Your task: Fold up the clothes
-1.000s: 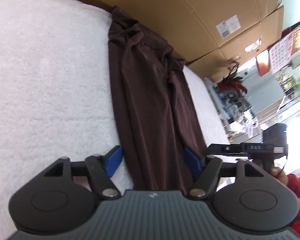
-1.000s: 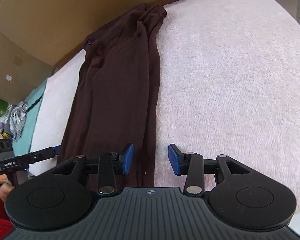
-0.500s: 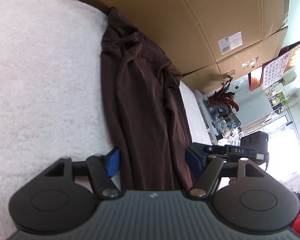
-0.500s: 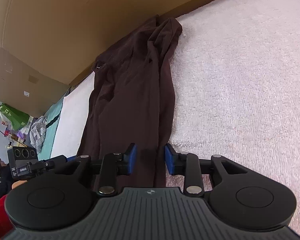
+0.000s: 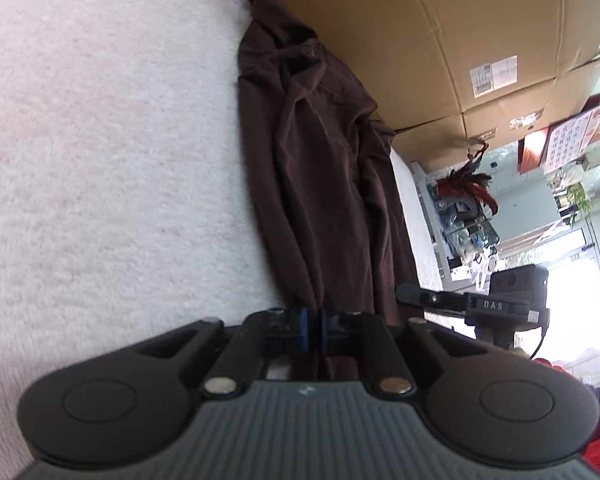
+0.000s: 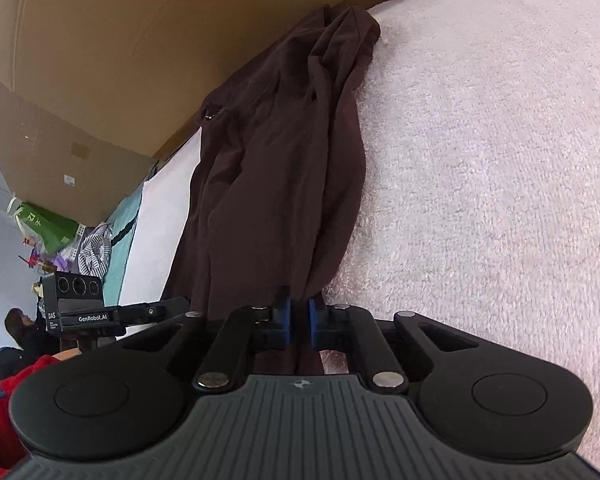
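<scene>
Left gripper (image 5: pixel 313 330): jaws closing, blue pads pinching near edge of dark brown garment (image 5: pixel 320 168), a fold of cloth bunched between them. Right gripper (image 6: pixel 299 320): jaws closing too, pads nipped on same near edge, at its right corner. Garment laid out long and narrow on white fleecy blanket (image 5: pixel 100 160), running from grippers to far end, rumpled there against cardboard boxes (image 5: pixel 440 40). Right gripper's body also seen in left wrist view at near right; red sleeve (image 6: pixel 4 412) at near left in right wrist view.
</scene>
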Demonstrator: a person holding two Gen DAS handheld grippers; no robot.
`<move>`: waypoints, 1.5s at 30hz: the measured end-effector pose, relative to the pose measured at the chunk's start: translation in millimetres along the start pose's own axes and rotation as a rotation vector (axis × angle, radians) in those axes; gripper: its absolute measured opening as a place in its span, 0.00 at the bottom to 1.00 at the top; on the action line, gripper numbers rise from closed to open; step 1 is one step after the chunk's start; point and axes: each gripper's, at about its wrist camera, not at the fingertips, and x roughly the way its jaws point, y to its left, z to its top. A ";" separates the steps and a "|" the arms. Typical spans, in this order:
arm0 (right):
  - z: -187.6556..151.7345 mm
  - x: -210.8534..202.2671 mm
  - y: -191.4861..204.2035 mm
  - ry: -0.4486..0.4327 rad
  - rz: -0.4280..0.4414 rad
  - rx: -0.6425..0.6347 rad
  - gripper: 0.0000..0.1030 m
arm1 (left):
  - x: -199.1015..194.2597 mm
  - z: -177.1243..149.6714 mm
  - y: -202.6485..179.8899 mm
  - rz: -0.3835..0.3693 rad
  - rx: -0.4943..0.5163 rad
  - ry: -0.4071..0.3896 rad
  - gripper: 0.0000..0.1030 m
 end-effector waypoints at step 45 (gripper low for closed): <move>16.9 6.9 2.9 -0.066 0.096 -0.064 0.30 | 11.3 15.6 1.7 -0.080 -0.001 0.024 0.11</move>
